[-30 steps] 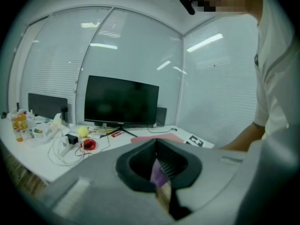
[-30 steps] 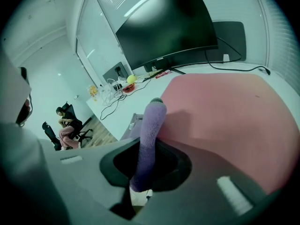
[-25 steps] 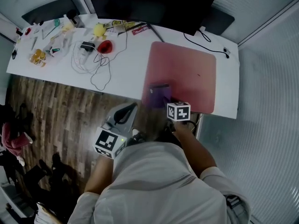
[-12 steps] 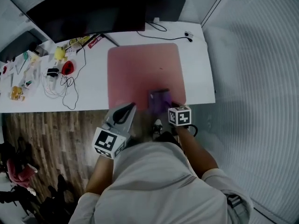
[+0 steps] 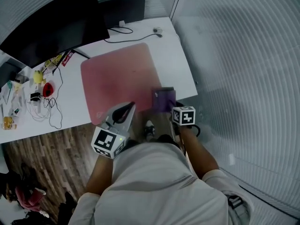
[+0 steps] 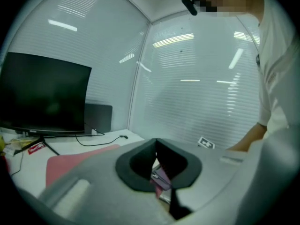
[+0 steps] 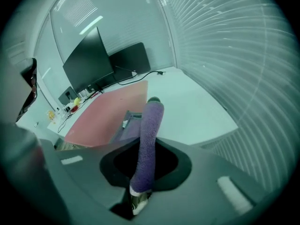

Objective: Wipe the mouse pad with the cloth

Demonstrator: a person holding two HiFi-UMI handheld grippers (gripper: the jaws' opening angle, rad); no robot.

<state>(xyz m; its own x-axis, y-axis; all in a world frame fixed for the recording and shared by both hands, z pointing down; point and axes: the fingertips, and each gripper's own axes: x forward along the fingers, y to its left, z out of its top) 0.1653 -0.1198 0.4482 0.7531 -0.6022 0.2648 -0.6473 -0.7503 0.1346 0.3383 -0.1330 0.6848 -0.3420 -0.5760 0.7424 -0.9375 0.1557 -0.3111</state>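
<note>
The pink mouse pad [image 5: 119, 78] lies on the white desk [image 5: 180, 71], in front of the monitor. My right gripper [image 5: 171, 108] is shut on the purple cloth [image 5: 162, 99]. It holds the cloth at the pad's near right corner, by the desk's front edge. In the right gripper view the cloth [image 7: 146, 139] runs up between the jaws of the right gripper [image 7: 151, 108], and the pad [image 7: 105, 114] stretches away to the left. My left gripper [image 5: 124, 111] is shut and holds nothing; it hovers off the pad's near edge. Its jaws meet in the left gripper view [image 6: 156, 139].
A dark monitor [image 5: 47, 25] stands behind the pad, with a black cable [image 5: 136, 34] running along the desk's far side. Small items and white cables [image 5: 40, 97] clutter the desk's left part. A ribbed glass wall [image 5: 243, 69] closes the right side. Wooden floor [image 5: 51, 163] lies below.
The right gripper has dragged the cloth rightward along the pad's near edge, from its left part to the right corner. The head view has swung right. The left gripper stayed shut.
</note>
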